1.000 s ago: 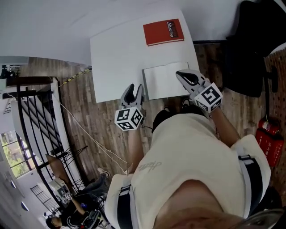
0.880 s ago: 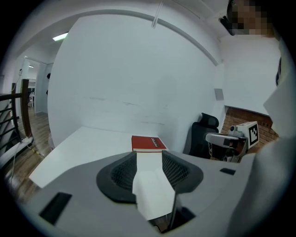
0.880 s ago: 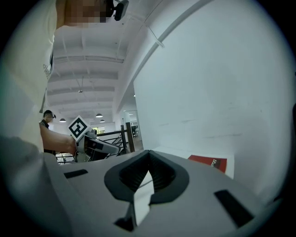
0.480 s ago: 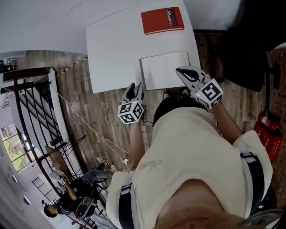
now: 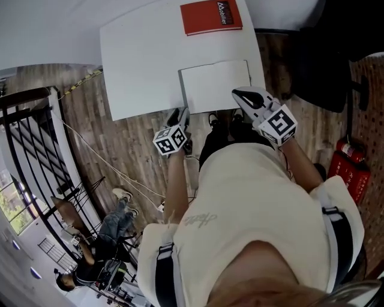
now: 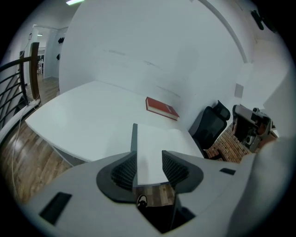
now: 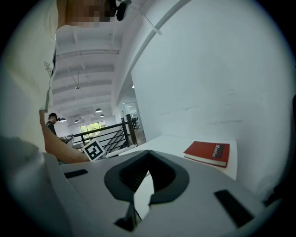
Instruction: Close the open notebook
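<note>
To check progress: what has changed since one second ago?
The left gripper came down to the near left corner of the open notebook, jaws apart, gripping nothing. The right gripper stayed over the near right corner; the notebook is still open, and the red book is unmoved.

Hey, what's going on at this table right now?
A person holds a gripper in each hand at a white table. The notebook lies open and flat by the near edge, not yet closed. The left gripper, jaws apart and empty, sits off the notebook's near left corner. The right gripper, jaws together at the tips, is at its near right corner. A closed red book lies farther back.
</note>
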`<state>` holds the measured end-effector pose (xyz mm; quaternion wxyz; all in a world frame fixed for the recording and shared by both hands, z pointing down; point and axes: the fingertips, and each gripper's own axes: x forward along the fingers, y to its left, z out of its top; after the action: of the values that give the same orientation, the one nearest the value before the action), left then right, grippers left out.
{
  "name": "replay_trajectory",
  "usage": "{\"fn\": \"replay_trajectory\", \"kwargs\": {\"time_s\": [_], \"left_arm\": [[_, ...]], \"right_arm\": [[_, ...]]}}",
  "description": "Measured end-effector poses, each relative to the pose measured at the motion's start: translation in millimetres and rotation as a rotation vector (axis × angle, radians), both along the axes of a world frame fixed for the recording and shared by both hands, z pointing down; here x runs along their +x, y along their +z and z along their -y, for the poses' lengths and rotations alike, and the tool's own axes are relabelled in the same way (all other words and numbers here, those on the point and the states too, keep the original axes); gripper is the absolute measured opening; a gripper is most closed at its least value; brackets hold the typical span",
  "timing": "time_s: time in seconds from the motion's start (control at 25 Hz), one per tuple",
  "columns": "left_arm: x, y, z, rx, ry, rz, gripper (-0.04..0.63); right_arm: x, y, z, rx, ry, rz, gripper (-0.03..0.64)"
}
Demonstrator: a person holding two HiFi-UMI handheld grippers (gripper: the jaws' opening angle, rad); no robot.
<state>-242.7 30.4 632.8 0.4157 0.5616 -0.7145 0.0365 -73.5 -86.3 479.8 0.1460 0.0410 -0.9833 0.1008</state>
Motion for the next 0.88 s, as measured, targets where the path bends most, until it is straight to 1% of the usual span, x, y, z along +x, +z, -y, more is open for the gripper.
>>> {"fn": "replay_trajectory", "kwargs": {"time_s": [0.16,0.32,0.44,0.6,0.76,0.88], "left_arm": [[0,29,-3,-0.063,0.032,-0.009,0.190],[3,54,-9,-0.104,0.063,-0.055,0.190],[5,65,-8,-0.103,0.071,-0.116,0.190],[4,82,-10,-0.113,0.074,-0.178,0.190],[15,95,-4,-0.105,0.144,-0.268,0.190],[17,100,-4,-0.100,0.185,-0.305,0.189]], "right_arm": [[-11,8,-9,0.008,-0.034,-0.011,0.008],[-21,12,-20,0.007,-0.047,-0.030,0.008],[-28,7,-24,0.013,-0.042,-0.026,0.008],[-31,11,-28,0.007,-0.029,-0.043,0.008],[-34,14,-31,0.014,-0.021,-0.066,0.008],[-36,14,-35,0.017,-0.011,-0.078,0.008]]}}
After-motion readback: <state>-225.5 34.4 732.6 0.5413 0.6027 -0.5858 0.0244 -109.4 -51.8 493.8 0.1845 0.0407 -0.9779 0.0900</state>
